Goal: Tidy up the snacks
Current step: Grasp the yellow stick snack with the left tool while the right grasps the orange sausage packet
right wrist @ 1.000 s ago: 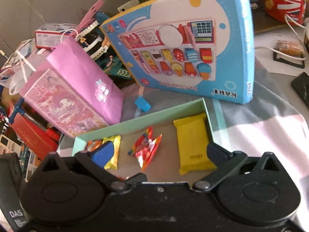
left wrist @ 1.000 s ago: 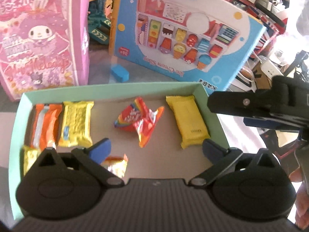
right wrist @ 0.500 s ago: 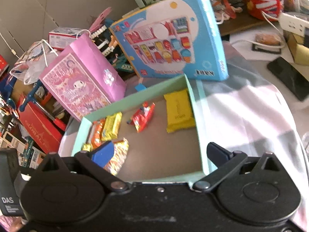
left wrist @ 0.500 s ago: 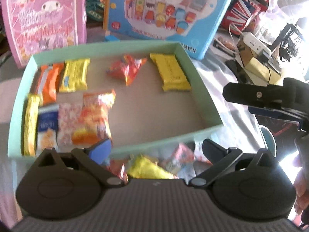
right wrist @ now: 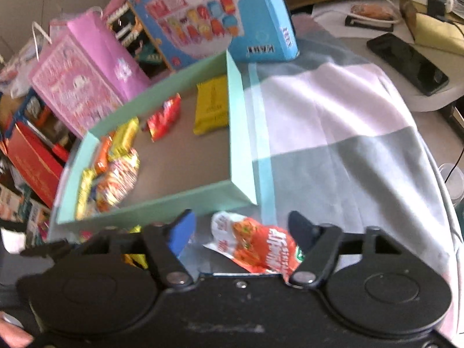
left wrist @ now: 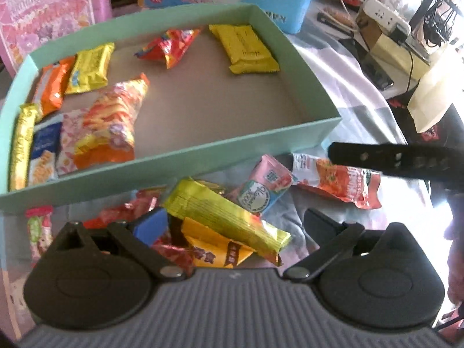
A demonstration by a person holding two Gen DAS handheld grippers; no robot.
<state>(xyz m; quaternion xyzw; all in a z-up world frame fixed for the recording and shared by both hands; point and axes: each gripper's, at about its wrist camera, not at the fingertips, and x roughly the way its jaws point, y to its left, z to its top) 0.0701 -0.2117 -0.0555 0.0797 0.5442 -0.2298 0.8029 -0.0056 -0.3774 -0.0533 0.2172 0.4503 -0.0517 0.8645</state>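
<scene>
A: What is the right gripper (right wrist: pixel 242 229) doing?
B: Its jaws are closing, with the orange-red snack packet (right wrist: pixel 258 246) between them; the pads are not pressing it.
A: And the left gripper (left wrist: pixel 235 226)?
B: Jaws wide, holding nothing, above the loose pile: a long yellow-green bar (left wrist: pixel 226 211) lying over an orange sachet (left wrist: pixel 214 249).
A: What is near it?
B: A pink packet (left wrist: pixel 261 185) beside the bar, all on the cloth (right wrist: pixel 348 145) covering the worktop, just in front of the mint-green tray (left wrist: pixel 179 162).
A: Inside the tray?
B: A yellow wafer pack (left wrist: pixel 243 47) at its far right, a red packet (left wrist: pixel 171 45) beside it, more wrappers at its left.
</scene>
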